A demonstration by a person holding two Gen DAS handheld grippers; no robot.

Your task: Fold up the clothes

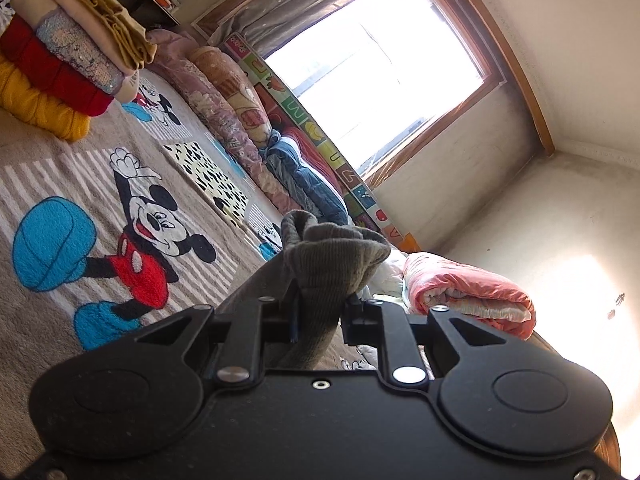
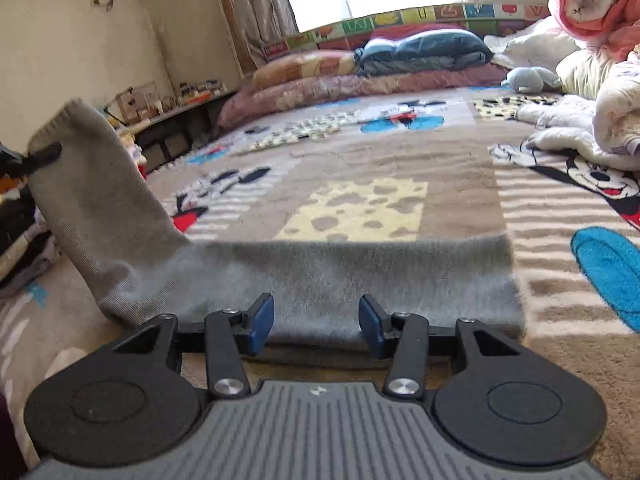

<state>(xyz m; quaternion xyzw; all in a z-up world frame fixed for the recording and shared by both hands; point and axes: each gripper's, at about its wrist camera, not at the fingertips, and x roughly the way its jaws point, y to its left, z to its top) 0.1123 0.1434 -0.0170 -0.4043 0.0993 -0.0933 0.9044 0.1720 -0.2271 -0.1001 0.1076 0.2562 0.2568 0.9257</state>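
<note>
Grey knit garment (image 2: 352, 280) lies mostly flat on the cartoon-print blanket (image 2: 360, 168) covering the bed, its body spread straight in front of the right gripper (image 2: 316, 320), while one ribbed end stands lifted at the left side. The left gripper (image 1: 320, 312) is clamped on that lifted end; its own camera shows the ribbed cloth bunched between the fingers and rising above them. The right gripper stands with its blue pads (image 2: 262, 316) apart and nothing between them, just at the near edge of the flat cloth.

Judging by this, the step in hand looks like carrying the raised end across the flat body to lay a fold. To do it well, the left gripper should keep its grip firm and travel low and level, so the end lands square on the body instead of twisting. The right gripper could press or pin the near edge so the knit does not drag over the fuzzy blanket. A stack of folded clothes (image 1: 72, 40) sits well apart at the bed's far corner
</note>
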